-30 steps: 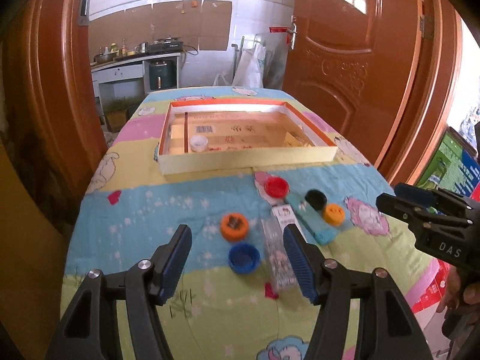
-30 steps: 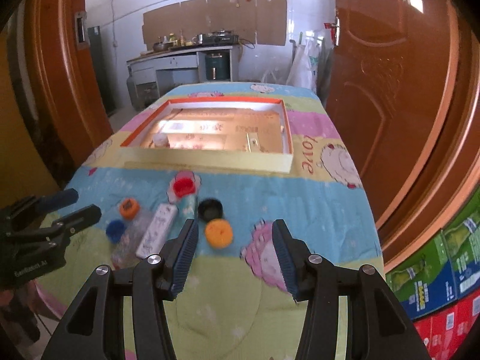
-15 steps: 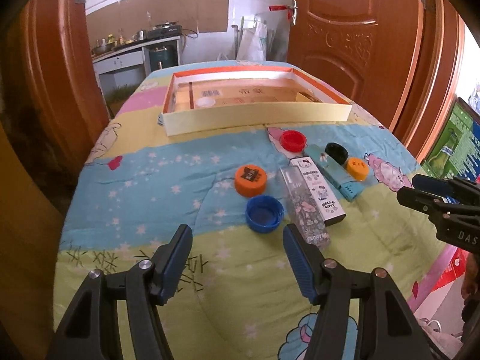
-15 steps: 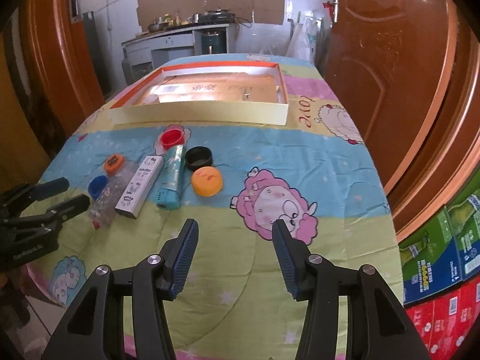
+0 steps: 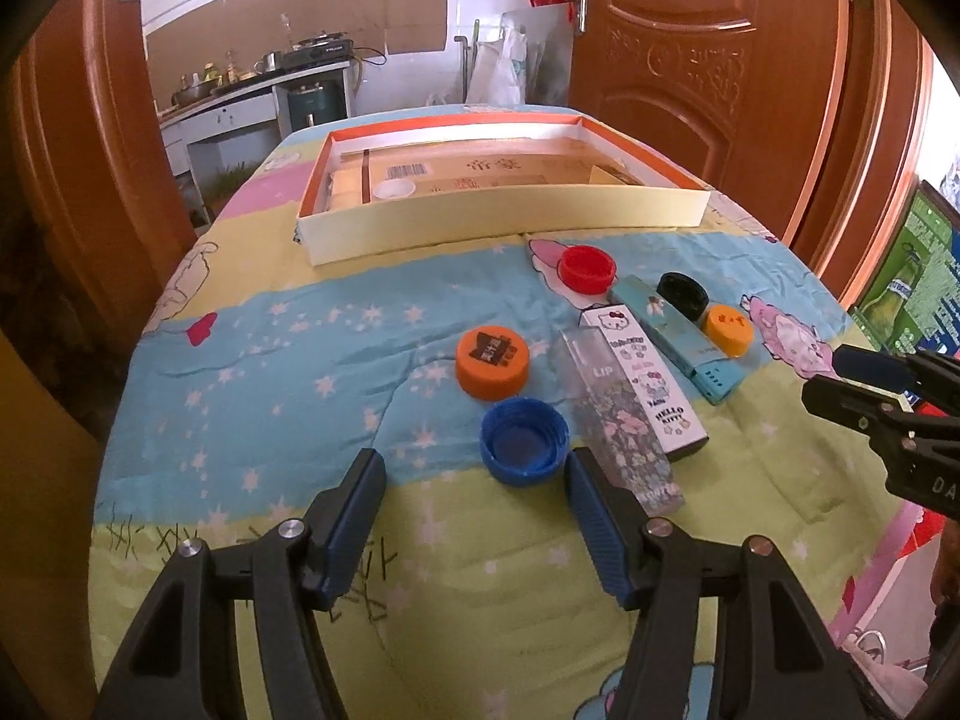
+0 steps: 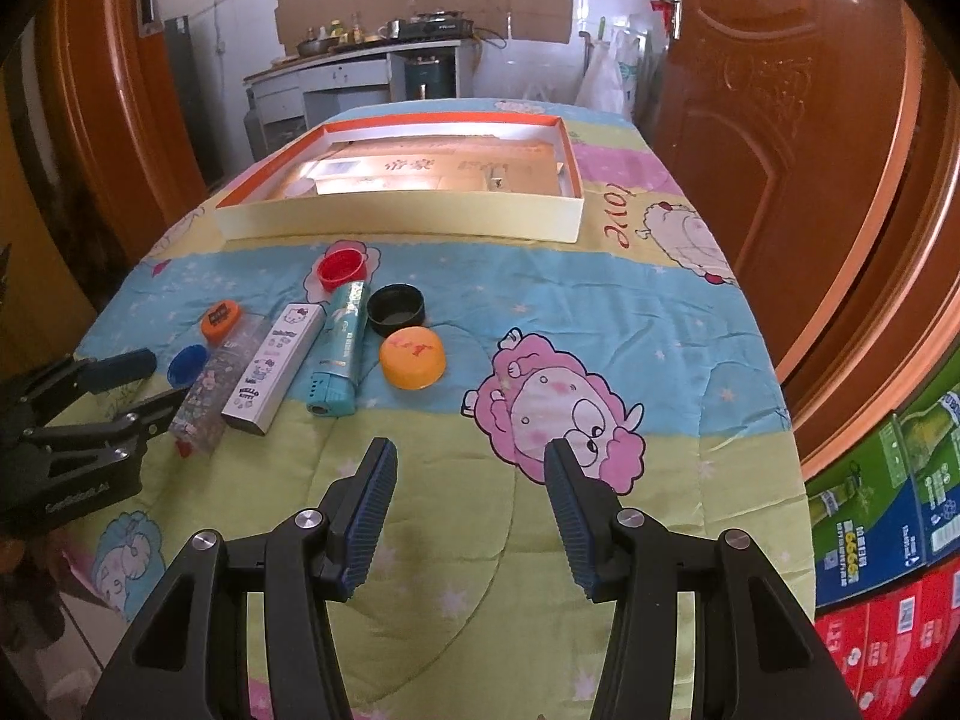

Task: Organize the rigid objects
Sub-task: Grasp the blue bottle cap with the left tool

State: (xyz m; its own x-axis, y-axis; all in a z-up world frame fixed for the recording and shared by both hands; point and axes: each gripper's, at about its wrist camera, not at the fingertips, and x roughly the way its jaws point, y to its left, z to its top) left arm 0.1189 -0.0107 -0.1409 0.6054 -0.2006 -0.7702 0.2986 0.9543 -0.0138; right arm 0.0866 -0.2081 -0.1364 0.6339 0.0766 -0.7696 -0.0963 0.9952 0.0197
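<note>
Cartoon-print tabletop (image 5: 270, 360) before wooden doors, caps and slim boxes clustered near shallow tray (image 5: 498, 222), blue cap (image 5: 523, 441) just ahead of left hand-held gripper (image 5: 474, 504), jaws wide, empty, right hand-held gripper (image 6: 471, 498) likewise parted, empty.

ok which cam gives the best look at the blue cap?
Left wrist view. The blue cap lies open side up just ahead of the open left hand-held gripper, whole and unblocked. In the right wrist view the same cap is small, near the left edge, partly hidden behind the clear patterned box.
</note>
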